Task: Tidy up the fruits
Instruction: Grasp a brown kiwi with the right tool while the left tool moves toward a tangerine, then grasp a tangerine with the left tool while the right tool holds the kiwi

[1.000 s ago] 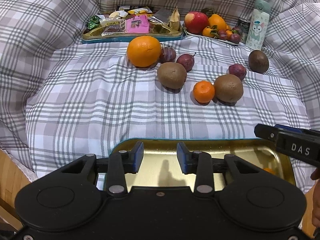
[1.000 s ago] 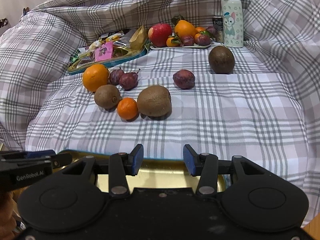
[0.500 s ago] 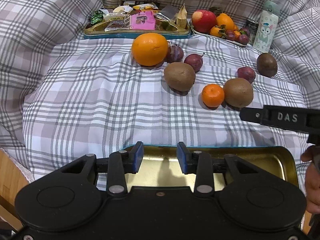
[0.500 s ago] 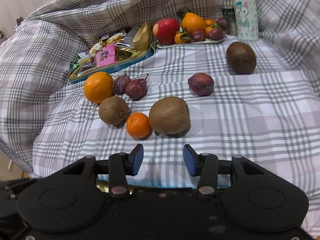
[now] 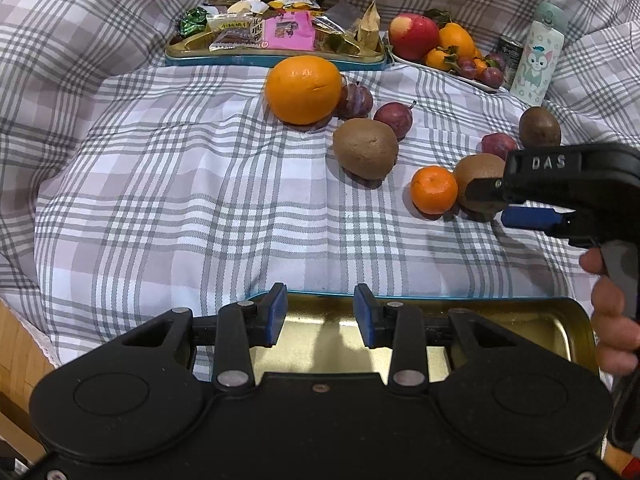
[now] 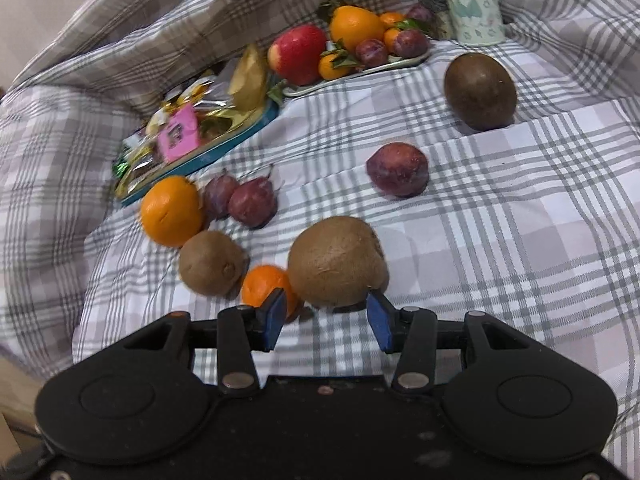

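Looking through the left wrist view, the left gripper [image 5: 320, 314] hangs at lower centre over the gold tray [image 5: 552, 328], its jaws a little apart with nothing between them. That tray looks bare where it shows, so the sorting seems barely begun: an orange [image 5: 304, 90], plums, kiwis and a mandarin [image 5: 434, 189] all lie loose on the checked cloth [image 5: 160, 200]. At right of frame the right gripper [image 5: 490, 204] reaches beside a kiwi [image 5: 476, 172]. A second ago it sat lower, by the tray's edge; it has since pushed up toward the fruit, while the left one has barely shifted.

From the right wrist view, the kiwi [image 6: 338, 262] sits at centre, just beyond the blue fingertips [image 6: 276, 314], the mandarin [image 6: 266, 286] touching its left side. Jaws have just been opening and stand spread, not yet around the fruit. Earlier the tray filled the bottom of this view; now only cloth does. A filled fruit plate [image 6: 408, 60] stands upper centre.
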The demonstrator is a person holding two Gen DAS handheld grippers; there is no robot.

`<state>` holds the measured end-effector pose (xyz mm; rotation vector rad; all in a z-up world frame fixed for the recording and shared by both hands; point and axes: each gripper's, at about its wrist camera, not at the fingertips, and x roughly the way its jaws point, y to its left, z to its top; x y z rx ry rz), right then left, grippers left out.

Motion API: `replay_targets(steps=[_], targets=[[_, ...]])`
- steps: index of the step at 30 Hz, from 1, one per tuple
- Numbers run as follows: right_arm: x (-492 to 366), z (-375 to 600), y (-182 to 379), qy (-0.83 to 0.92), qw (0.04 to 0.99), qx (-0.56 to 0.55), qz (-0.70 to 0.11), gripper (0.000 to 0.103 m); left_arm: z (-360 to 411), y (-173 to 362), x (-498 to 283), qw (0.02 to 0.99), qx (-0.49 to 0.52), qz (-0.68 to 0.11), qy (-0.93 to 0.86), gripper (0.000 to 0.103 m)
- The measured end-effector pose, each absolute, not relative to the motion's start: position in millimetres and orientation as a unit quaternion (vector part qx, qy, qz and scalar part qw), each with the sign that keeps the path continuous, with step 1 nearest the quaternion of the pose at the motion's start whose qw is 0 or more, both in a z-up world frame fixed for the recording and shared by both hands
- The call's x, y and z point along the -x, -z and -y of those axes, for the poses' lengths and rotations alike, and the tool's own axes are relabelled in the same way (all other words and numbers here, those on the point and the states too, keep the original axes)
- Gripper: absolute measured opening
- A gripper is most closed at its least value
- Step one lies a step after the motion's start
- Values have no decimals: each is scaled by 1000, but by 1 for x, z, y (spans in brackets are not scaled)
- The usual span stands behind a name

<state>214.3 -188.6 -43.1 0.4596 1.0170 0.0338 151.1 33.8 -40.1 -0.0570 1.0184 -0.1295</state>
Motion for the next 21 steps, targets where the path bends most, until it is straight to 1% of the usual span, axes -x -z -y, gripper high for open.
replay_targets(steps=[11, 21], targets=[[-239, 183, 45, 2, 864, -192, -466, 57, -41, 43, -153, 868, 40, -492, 60, 46], [-254, 175, 49, 8, 871, -179, -457, 59, -42, 41, -151, 870, 35, -488, 60, 46]])
